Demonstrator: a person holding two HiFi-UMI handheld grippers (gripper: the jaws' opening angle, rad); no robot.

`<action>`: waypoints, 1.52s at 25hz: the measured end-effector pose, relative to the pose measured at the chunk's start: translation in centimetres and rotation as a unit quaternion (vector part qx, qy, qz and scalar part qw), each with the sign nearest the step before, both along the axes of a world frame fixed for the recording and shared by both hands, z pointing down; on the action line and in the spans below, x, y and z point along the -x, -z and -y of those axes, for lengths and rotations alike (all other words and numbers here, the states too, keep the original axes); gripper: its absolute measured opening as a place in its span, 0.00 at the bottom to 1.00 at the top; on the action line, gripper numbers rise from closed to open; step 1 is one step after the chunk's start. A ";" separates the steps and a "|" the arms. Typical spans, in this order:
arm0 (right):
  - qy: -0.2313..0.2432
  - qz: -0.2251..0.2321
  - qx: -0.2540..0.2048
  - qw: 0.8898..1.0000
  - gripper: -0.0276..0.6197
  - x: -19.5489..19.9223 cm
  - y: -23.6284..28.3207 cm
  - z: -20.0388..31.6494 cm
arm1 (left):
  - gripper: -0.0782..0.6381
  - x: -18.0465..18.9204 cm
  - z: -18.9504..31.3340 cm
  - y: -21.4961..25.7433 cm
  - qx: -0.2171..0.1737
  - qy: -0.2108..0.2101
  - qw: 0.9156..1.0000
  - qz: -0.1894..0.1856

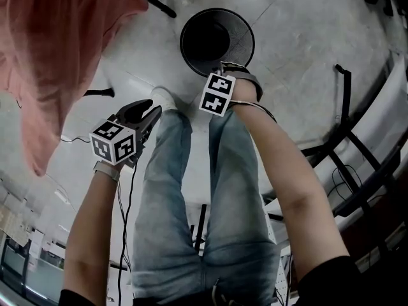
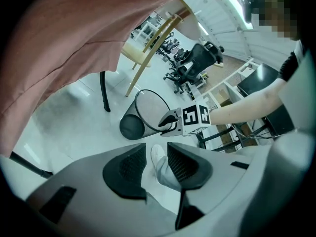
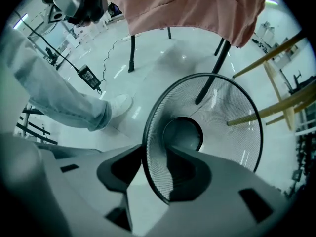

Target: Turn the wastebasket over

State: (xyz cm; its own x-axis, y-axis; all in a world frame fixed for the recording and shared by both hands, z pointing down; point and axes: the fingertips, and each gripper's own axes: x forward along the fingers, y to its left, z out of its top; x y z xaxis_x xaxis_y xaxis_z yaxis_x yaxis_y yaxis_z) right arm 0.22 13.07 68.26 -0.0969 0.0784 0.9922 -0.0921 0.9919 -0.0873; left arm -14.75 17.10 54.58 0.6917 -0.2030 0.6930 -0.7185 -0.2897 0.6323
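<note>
Right tool point(image 3: 153, 169) straddled the upright wastebasket's point(image 1: 242, 37) rim, jaws parted and not pinching it, while left tool point(image 2: 157, 162) hung open and empty beside the jeans point(image 1: 172, 190).

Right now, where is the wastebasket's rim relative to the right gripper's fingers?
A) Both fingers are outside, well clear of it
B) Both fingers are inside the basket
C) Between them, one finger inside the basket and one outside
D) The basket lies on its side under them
C: in the right gripper view the wastebasket rim runs between the right gripper's fingers, one outside the mesh, one seen through it inside.
</note>
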 end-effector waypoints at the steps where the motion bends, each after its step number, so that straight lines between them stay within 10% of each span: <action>1: -0.010 0.004 0.001 1.000 0.31 0.1 0.1 0.0 | 0.30 -0.1 0.0 0.1 -0.001 -0.002 1.000 -0.003; 11: -0.204 0.102 -0.009 0.974 0.35 -0.6 7.9 4.5 | 0.30 -1.9 1.4 4.4 -0.027 -0.025 0.999 -0.035; 19: -0.465 0.305 -0.007 0.831 0.06 -3.7 24.5 9.1 | 0.13 -5.6 6.3 16.7 -0.084 0.000 0.994 -0.065; 28: -0.512 0.427 -0.032 0.745 0.06 -4.4 43.4 8.2 | 0.13 -9.8 9.2 33.7 -0.142 0.038 0.981 -0.129; 38: -0.468 0.525 -0.071 0.708 0.06 -5.1 62.6 9.9 | 0.13 -11.9 13.0 51.5 -0.259 0.080 0.949 -0.161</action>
